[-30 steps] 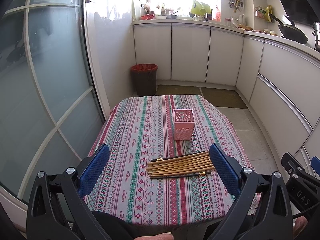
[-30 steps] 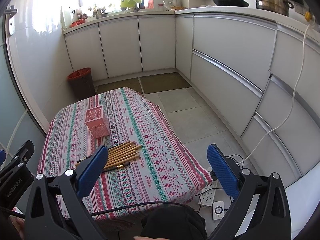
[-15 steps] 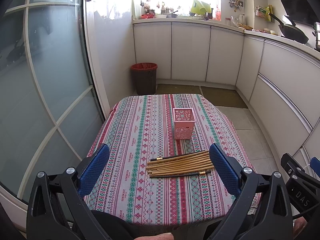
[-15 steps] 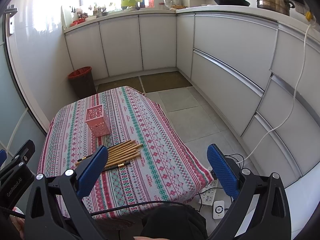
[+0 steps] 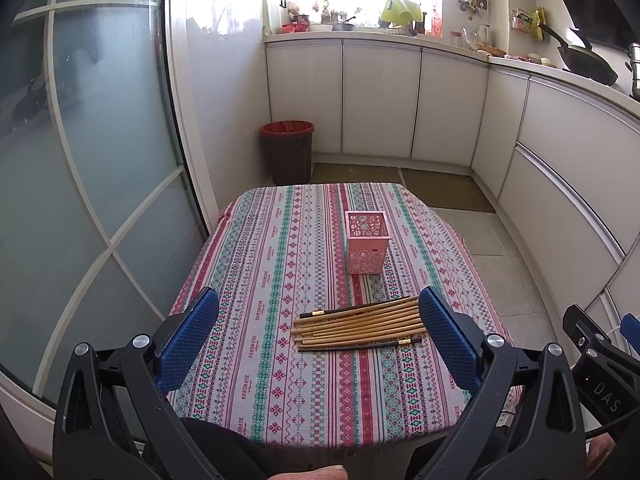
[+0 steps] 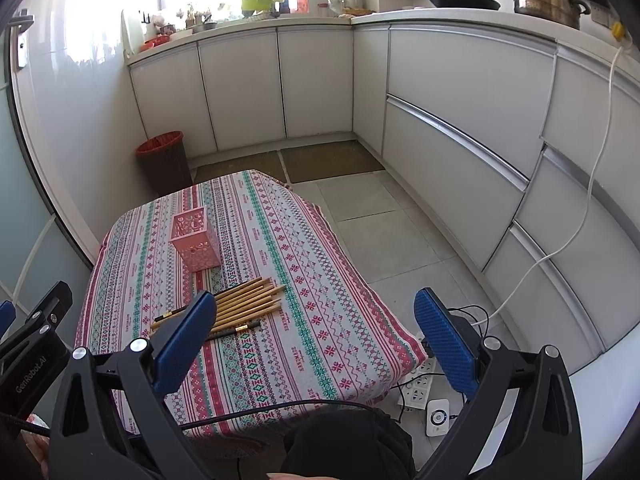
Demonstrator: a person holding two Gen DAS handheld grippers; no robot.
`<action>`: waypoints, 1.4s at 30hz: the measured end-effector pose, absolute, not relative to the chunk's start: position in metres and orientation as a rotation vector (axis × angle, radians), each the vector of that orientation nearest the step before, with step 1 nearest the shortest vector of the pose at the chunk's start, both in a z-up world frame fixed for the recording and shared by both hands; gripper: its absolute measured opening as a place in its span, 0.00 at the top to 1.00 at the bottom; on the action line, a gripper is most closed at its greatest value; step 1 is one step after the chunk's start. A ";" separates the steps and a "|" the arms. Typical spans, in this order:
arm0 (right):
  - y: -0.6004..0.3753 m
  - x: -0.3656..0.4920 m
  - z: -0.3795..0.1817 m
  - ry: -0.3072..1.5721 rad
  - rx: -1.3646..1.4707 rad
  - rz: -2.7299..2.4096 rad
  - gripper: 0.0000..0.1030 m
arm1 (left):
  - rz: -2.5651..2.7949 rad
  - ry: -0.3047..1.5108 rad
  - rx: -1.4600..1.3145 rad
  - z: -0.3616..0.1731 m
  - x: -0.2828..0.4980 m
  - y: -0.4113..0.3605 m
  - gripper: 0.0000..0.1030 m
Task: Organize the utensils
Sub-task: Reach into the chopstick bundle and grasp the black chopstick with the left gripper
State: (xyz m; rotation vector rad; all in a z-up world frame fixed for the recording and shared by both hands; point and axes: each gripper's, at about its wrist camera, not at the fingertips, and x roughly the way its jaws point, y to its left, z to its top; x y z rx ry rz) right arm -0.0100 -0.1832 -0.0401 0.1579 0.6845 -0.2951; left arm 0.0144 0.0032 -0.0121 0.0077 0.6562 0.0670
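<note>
Several wooden chopsticks [image 5: 360, 325] lie side by side in a bundle on the patterned tablecloth [image 5: 256, 320]; they also show in the right wrist view [image 6: 244, 304]. A pink perforated square holder [image 5: 366, 246] stands upright and empty just beyond them, also visible in the right wrist view [image 6: 196, 244]. My left gripper [image 5: 316, 336] is open and empty, held above the near part of the table, short of the chopsticks. My right gripper [image 6: 316, 340] is open and empty, above the table's right side; its left finger hides part of the bundle.
A red-lined bin [image 5: 287, 152] stands on the floor beyond the table. White cabinets [image 6: 452, 120] run along the back and right. A glass door [image 5: 80, 160] is at the left. A power strip [image 6: 418, 384] and cables lie on the floor by the table's right corner.
Both grippers have drifted slightly; the table and chopsticks sit a touch differently in the views. Nothing on the table has moved, and both grippers stay open.
</note>
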 end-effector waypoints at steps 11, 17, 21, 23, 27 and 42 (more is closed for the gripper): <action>-0.254 -0.007 -0.069 0.739 0.516 -0.147 0.06 | -0.266 0.945 0.141 -0.061 0.126 -0.038 0.07; -0.307 0.004 -0.103 0.711 0.670 -0.175 0.06 | -0.341 1.214 0.200 -0.126 0.193 -0.097 0.07; -0.324 0.027 -0.135 0.835 0.736 -0.164 0.06 | -0.433 1.326 0.268 -0.159 0.201 -0.127 0.09; -0.327 0.038 -0.155 0.881 0.790 -0.143 0.06 | -0.503 1.417 0.260 -0.177 0.199 -0.127 0.13; -0.335 0.044 -0.180 0.894 0.869 -0.156 0.06 | -0.586 1.530 0.318 -0.206 0.201 -0.127 0.18; -0.360 0.055 -0.203 0.874 1.036 -0.161 0.06 | -0.721 1.529 0.597 -0.245 0.200 -0.151 0.55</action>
